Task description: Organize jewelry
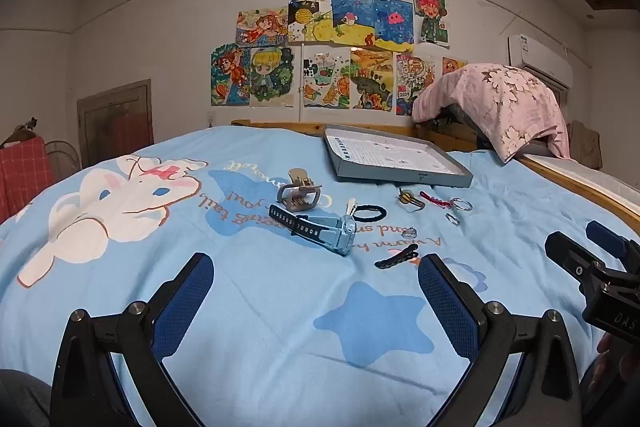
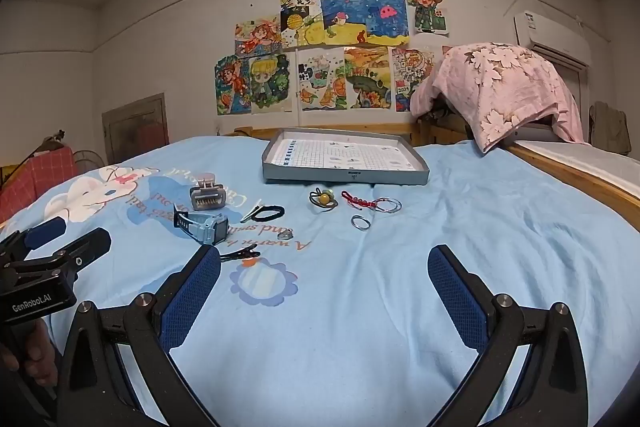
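Right wrist view: the right gripper (image 2: 324, 287) is spread wide and grasps nothing, its blue mesh-faced pads (image 2: 192, 291) hovering over the bedsheet (image 2: 460, 227). Left gripper (image 1: 316, 291) is likewise released and empty, pads apart over a printed star.

Nearest item to both jaws is the black alligator hair clip (image 2: 240, 251), a slim toothed bar lying just beyond the right gripper's left pad; its long axis runs roughly left to right, slightly tilted. In the left wrist view the same clip (image 1: 397, 255) lies ahead and toward the right pad. Judgement: either hand could reach it, the right being marginally nearer.

Farther out lie:
- a blue plastic digital watch (image 2: 202, 225) with a ribbed dark strap, lying on its side
- a grey claw clip (image 2: 206, 195)
- a black elastic hair tie (image 2: 269, 213)
- a small ring (image 2: 285, 235)
- a metal hoop (image 2: 360, 222)
- a red braided bracelet (image 2: 358, 202)
- thin bangles (image 2: 387, 205)
- a beaded hair tie (image 2: 323, 198)

Beyond these sits the shallow grey tray (image 2: 346, 178), rigid, low-walled, holding no jewelry; it is the likely destination
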{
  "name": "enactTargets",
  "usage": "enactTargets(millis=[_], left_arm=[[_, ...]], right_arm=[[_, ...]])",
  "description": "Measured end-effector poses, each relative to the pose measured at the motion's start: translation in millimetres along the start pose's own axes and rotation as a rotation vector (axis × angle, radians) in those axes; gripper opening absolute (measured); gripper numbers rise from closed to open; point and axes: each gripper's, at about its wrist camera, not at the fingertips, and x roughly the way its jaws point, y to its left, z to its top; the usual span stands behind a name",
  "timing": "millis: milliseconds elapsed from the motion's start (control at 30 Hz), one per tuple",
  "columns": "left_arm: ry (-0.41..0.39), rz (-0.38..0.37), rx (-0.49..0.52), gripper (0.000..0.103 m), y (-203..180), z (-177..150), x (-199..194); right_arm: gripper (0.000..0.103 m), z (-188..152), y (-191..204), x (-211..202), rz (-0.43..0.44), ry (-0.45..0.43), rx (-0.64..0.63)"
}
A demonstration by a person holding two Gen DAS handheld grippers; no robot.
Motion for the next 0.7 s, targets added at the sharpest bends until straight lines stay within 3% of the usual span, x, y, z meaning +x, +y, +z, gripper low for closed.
enactTargets(millis=[700], left_arm=[[0.008,-0.002,0.009,0.103,-5.6,-1.5,-1.3]], right_arm=[[0.102,-0.2,-2.1,-0.3,-0.001,0.001,0.003]])
